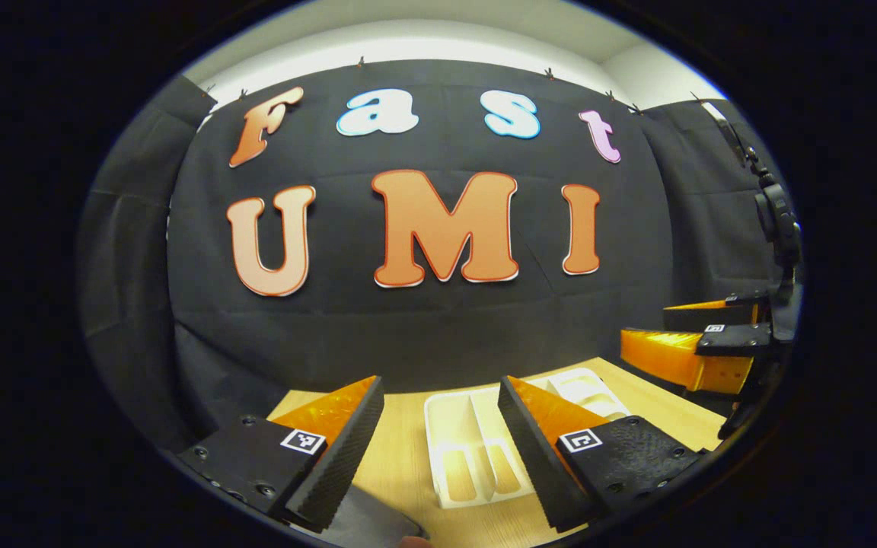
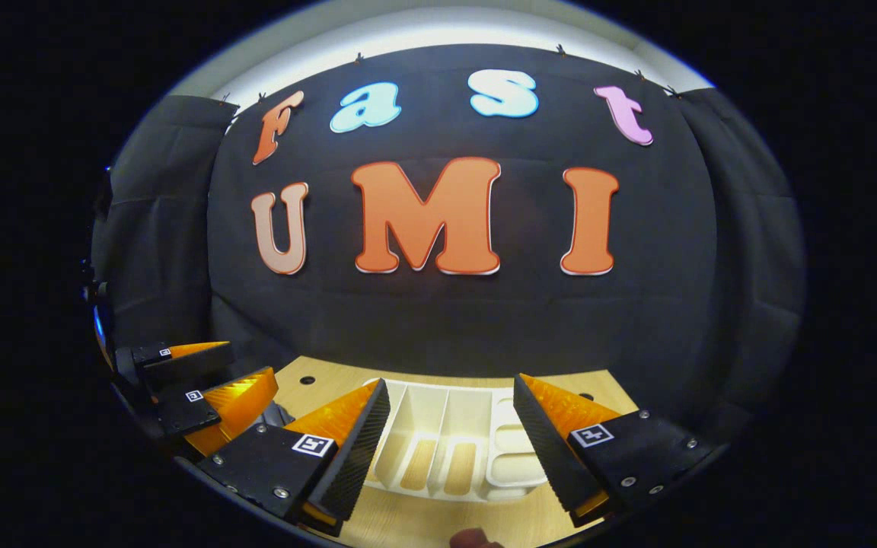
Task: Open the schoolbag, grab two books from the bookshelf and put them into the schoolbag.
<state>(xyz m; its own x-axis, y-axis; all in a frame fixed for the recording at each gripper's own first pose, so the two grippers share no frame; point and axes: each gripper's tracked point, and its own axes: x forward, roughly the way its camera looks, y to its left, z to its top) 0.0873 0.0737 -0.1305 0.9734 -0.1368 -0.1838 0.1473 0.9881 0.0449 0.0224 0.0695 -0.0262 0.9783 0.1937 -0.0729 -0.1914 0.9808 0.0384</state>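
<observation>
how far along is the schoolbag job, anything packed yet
Nothing looks done. The left hand-held gripper and the right hand-held gripper are both open and hold nothing, raised over the wooden table in front of a white divided tray. Opening the bag, fetching two books and packing them all remain.

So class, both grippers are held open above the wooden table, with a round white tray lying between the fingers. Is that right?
Not quite: the white tray is rectangular with divided compartments, not round, as the right gripper view shows. The rest holds: left gripper and right gripper open above the wooden table.
</observation>
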